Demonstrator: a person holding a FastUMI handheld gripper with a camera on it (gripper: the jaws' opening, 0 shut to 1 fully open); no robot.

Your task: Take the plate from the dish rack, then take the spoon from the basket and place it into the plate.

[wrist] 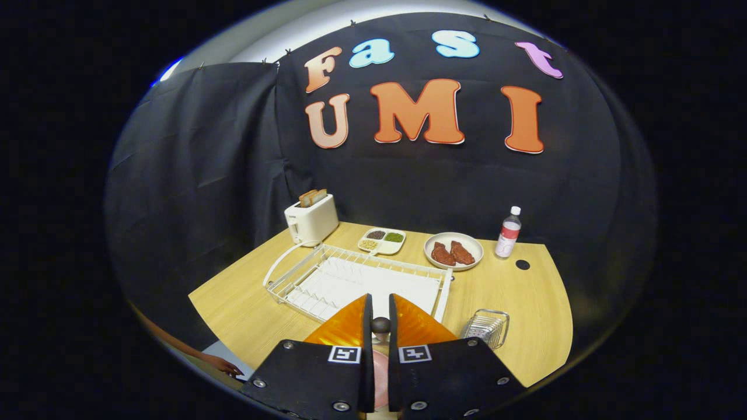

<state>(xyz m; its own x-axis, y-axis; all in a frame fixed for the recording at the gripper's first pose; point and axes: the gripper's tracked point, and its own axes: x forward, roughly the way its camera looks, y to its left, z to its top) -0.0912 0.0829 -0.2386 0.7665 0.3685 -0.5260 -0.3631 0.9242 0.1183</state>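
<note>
**Gripper status: fingers closed on spoon, near table edge**

Gripper (380, 318) aimed forward and slightly downward over the near edge of the light wooden table (525, 303). Fingers drawn almost together, leaving a narrow slot. Pinched in that slot, pressed from both sides: the dark, round-ended slim spoon (380, 325), with only the rounded end and a short piece of stem exposed. Lower in the same slot, a pink surface (380, 373); cannot tell what it belongs to.

Just beyond the fingertips: one white wire dish rack (327, 274) with a white drip tray. Just ahead and right of the right finger: one small clear wire basket (487, 326).

Counted farther back on the table:
- one white toaster (312, 220) holding two bread slices
- one pale divided tray (382, 240) with three filled compartments
- one round white dish (454, 251) holding two brown meat pieces
- one clear plastic bottle (508, 232), upright, with a white cap and a red label

One person's hand (224, 366) low at the left, at the near table edge, fingers pointing toward the gripper body.
</note>
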